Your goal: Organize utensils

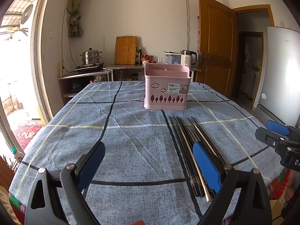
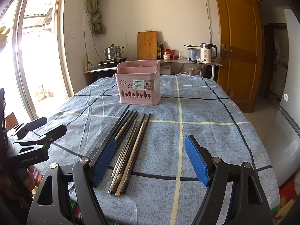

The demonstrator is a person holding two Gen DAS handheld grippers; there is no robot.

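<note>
Several chopsticks (image 1: 189, 144), mostly black with some pale and metal ones, lie in a bundle on the blue checked tablecloth; they also show in the right wrist view (image 2: 129, 146). A pink divided basket (image 1: 166, 88) stands upright farther back, empty as far as I can see, also seen in the right wrist view (image 2: 139, 83). My left gripper (image 1: 148, 153) is open and empty, its right finger above the bundle. My right gripper (image 2: 150, 150) is open and empty, its left finger beside the bundle; it also shows in the left wrist view (image 1: 271, 133).
The table (image 1: 112, 131) carries a blue checked cloth. Behind it a counter holds a steamer pot (image 1: 91, 57), a cutting board (image 1: 125, 50), bottles and a kettle (image 1: 188, 58). A wooden door (image 1: 213, 48) and a fridge (image 1: 281, 75) stand at the right, a bright doorway at the left.
</note>
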